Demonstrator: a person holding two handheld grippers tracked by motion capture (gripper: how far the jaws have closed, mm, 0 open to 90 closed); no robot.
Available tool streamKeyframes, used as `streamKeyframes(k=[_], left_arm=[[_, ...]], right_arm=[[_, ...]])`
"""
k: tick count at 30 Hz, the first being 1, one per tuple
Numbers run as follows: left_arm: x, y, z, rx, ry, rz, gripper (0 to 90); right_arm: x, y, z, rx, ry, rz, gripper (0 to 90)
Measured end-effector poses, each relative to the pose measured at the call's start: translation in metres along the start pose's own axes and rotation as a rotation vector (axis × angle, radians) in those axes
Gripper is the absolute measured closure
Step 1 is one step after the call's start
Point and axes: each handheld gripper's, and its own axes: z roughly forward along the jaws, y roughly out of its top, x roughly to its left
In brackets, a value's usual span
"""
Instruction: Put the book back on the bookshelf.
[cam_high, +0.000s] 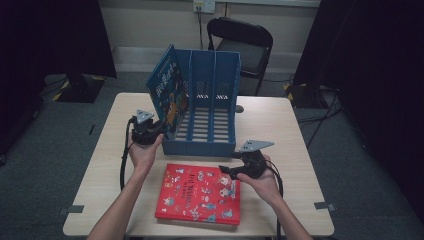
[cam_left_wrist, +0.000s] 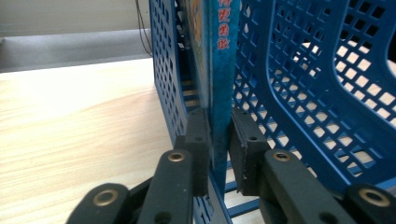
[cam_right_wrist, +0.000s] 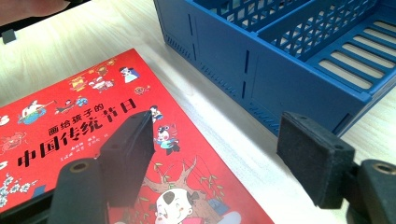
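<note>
Dim surroundings, evenly lit tabletop; near tool parts softly blurred.

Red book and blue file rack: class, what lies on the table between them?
Nothing: in the right gripper view a bare strip of table separates the red book from the blue file rack.

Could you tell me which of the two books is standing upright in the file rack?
The blue book, standing in the rack's leftmost slot, pinched by the left claw. The red book lies flat on the table.
</note>
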Motion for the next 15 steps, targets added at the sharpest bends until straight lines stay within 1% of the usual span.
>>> streamKeyframes(k=[3,5,7,8,10,11,13,14,15], left_arm=[[0.002,-0.001,-0.004,0.000,-0.027,-0.010,74.6],[0.004,-0.003,-0.007,-0.004,-0.055,-0.016,73.2],[0.007,-0.004,-0.010,-0.001,-0.073,-0.025,71.8],[0.008,-0.005,-0.011,0.003,-0.076,-0.027,71.7],[0.011,-0.006,-0.015,0.012,-0.096,-0.031,71.5],[0.012,-0.007,-0.017,0.005,-0.101,-0.035,71.5],[0.012,-0.009,-0.021,0.009,-0.117,-0.032,71.8],[0.012,-0.010,-0.023,0.015,-0.123,-0.020,72.4],[0.011,-0.012,-0.026,0.020,-0.139,-0.022,74.5]], right_arm=[[0.000,0.000,-0.001,-0.001,-0.002,-0.001,27.2],[0.000,0.000,0.000,0.001,-0.003,-0.002,27.2],[0.000,0.000,0.000,0.002,-0.002,0.001,27.2],[0.000,0.000,0.000,0.003,-0.004,0.000,27.2],[-0.001,-0.001,0.000,0.004,-0.007,-0.001,27.2],[-0.001,-0.001,0.000,0.004,-0.007,-0.001,27.2],[-0.001,-0.001,0.000,0.004,-0.007,0.000,27.3],[-0.001,-0.001,0.001,0.003,-0.007,0.000,27.3],[-0.001,-0.001,0.001,0.002,-0.006,0.001,27.3]])
